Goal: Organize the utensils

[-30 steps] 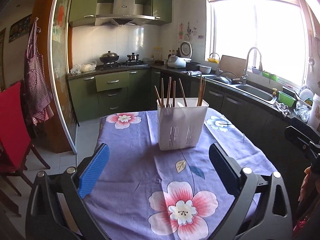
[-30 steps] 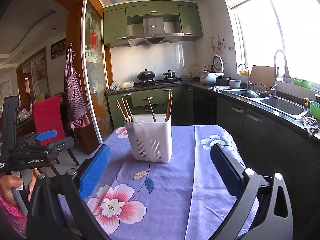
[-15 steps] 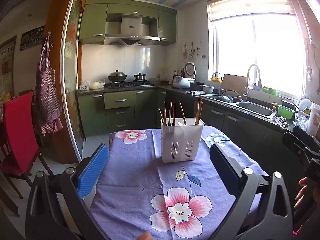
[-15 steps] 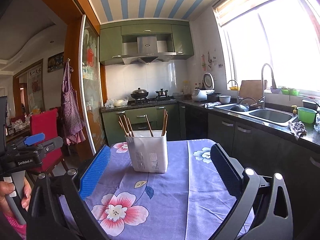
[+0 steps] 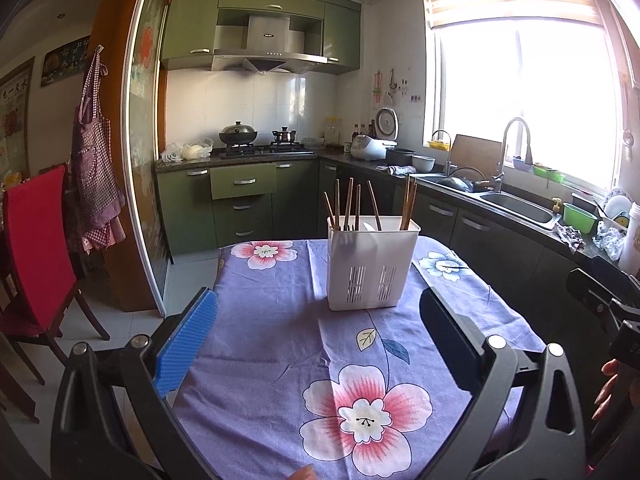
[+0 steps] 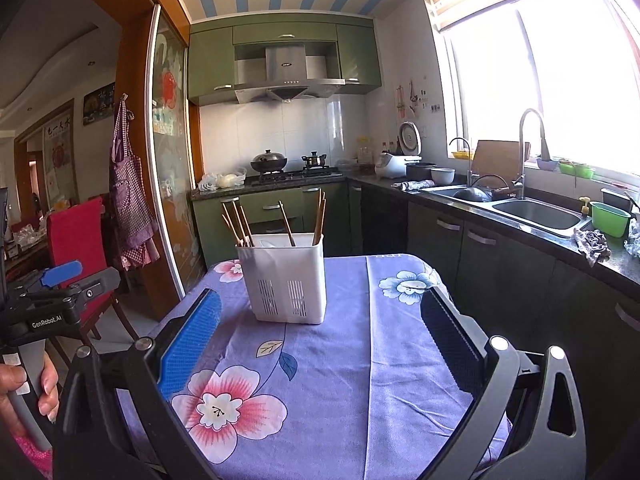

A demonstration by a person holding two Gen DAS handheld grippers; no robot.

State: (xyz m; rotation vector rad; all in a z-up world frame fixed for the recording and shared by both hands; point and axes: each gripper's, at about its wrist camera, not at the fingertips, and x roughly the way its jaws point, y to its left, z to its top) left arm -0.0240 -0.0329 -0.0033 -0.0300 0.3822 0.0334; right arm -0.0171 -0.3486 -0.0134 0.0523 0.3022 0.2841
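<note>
A white slotted utensil holder [image 5: 372,266] stands upright on the purple floral tablecloth [image 5: 280,320]; it also shows in the right wrist view [image 6: 286,278]. Several brown chopsticks [image 5: 350,204] stand in it, with a white utensil lying low inside. My left gripper [image 5: 318,328] is open and empty, well short of the holder. My right gripper [image 6: 320,330] is open and empty, also short of the holder. The left gripper's body shows at the left edge of the right wrist view [image 6: 52,300].
A red chair [image 5: 36,248] stands left of the table. Green cabinets [image 5: 240,200] and a stove lie behind. A counter with a sink [image 5: 516,204] runs along the right under the window. The table edge drops off on the right.
Both grippers have pulled back and tilted upward from the holder, which now looks smaller and farther. Both stay open and empty.
</note>
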